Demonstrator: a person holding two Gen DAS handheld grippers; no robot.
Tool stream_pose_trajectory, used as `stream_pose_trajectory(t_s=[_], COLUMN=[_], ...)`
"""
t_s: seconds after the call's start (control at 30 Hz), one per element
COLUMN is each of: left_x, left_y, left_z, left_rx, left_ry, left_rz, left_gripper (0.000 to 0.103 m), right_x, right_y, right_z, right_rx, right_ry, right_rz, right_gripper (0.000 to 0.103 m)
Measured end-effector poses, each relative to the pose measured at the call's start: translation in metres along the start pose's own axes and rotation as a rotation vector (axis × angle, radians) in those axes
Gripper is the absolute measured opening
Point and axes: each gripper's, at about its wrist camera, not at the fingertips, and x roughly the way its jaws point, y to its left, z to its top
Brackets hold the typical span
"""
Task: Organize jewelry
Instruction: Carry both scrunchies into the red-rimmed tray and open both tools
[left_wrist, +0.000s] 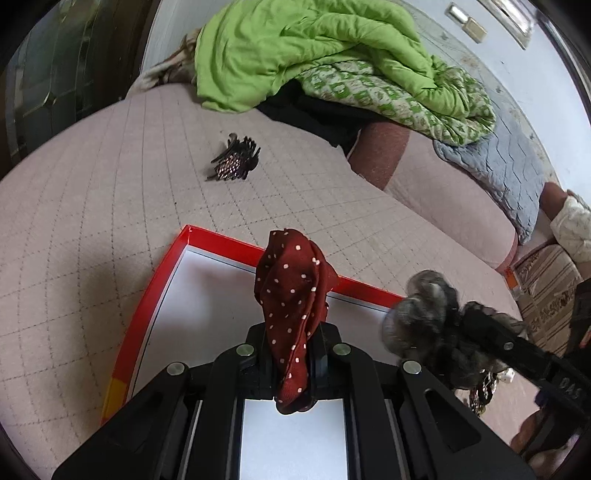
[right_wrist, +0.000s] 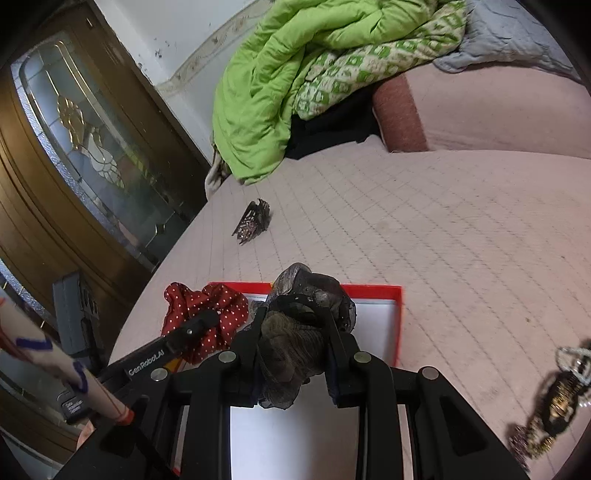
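The right gripper (right_wrist: 293, 343) pinches a grey-brown gauzy scrunchie (right_wrist: 295, 332) over the red-rimmed box (right_wrist: 397, 325) with its white floor. To its left the left gripper (right_wrist: 207, 319) clamps a red polka-dot scrunchie (right_wrist: 199, 306) at the box's left edge. A dark studded hair claw (right_wrist: 253, 223) lies farther off on the quilted pink bed cover (right_wrist: 443, 240); blurred gold-and-black jewelry (right_wrist: 557, 398) lies at right.
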Motion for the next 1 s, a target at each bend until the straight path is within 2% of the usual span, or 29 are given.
stream_pose_trajectory(t_s=[0.27,0.53,0.6,0.73,0.8,0.87,1.0], left_x=[0.015,0.019,0.02,0.018,0.016,0.015,0.012], left_y=[-0.004,0.001,0.0,0.001,0.001,0.002,0.0], left_z=[0.003,0.004,0.003,0.004,0.005,0.005,0.005], left_rx=[0.018,0.007,0.011,0.011,0.009,0.007,0.013], left_ry=[0.022,0.026,0.027,0.01,-0.004,-0.007,-0.022], left_rz=[0.009,0.024,0.032,0.049,0.055,0.054,0.061], left_gripper=[0.01,0.012,0.018,0.041,0.043,0.044,0.049], right_x=[0.036,0.052,0.054,0.057,0.058,0.056,0.051], right_y=[-0.002,-0.013,-0.013,-0.015,-0.015,-0.017,-0.016], right_z=[0.004,-0.001,-0.003,-0.004,-0.004,-0.005,-0.005], right_rx=[0.003,0.005,0.001,-0.001,-0.008,-0.002,-0.002], right_ry=[0.046,0.081,0.09,0.104,0.104,0.111,0.103], right_rz=[-0.024,-0.074,-0.082,-0.093,-0.104,-0.099,-0.102], right_gripper=[0.029,0.03,0.031,0.036,0.038,0.046,0.049])
